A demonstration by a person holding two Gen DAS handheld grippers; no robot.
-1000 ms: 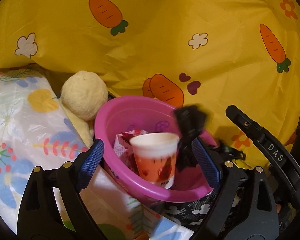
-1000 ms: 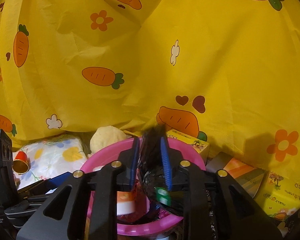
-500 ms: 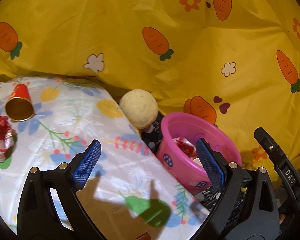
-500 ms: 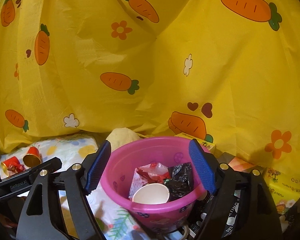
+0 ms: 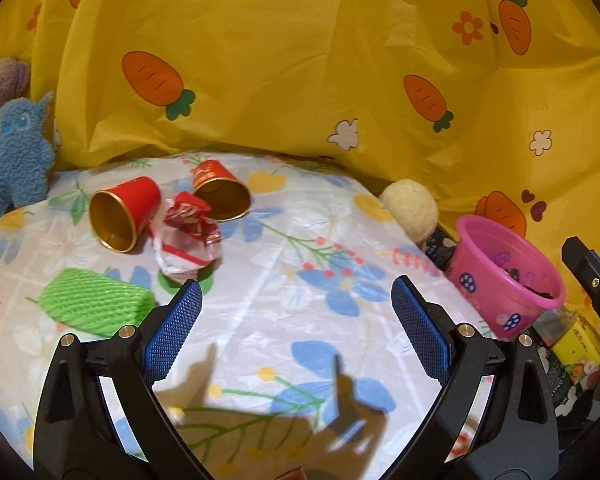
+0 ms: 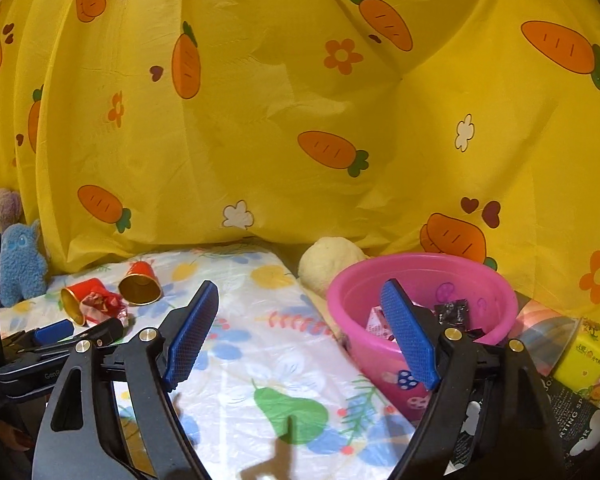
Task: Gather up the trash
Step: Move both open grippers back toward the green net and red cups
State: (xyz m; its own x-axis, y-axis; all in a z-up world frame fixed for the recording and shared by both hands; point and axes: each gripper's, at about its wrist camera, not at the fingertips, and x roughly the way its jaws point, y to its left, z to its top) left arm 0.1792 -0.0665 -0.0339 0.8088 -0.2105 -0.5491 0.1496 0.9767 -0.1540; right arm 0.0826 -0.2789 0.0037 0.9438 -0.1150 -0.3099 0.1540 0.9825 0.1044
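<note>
We hold both tools with jaws spread wide and nothing between them: the left tool point(image 5: 296, 328) and the right tool point(image 6: 300, 332). The trash, two red cups point(image 5: 124, 212) beside a crumpled wrapper point(image 5: 188, 240), lies on the floral desk point(image 5: 300, 264), well apart from the pink bucket point(image 6: 420, 280).

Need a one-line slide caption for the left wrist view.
Open left gripper faces two red cups, a wrapper and the pink bucket.

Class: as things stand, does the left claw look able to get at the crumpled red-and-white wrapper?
Probably yes: the left claw is open and empty, and the wrapper lies just ahead, uncovered, though between two red cups.
</note>
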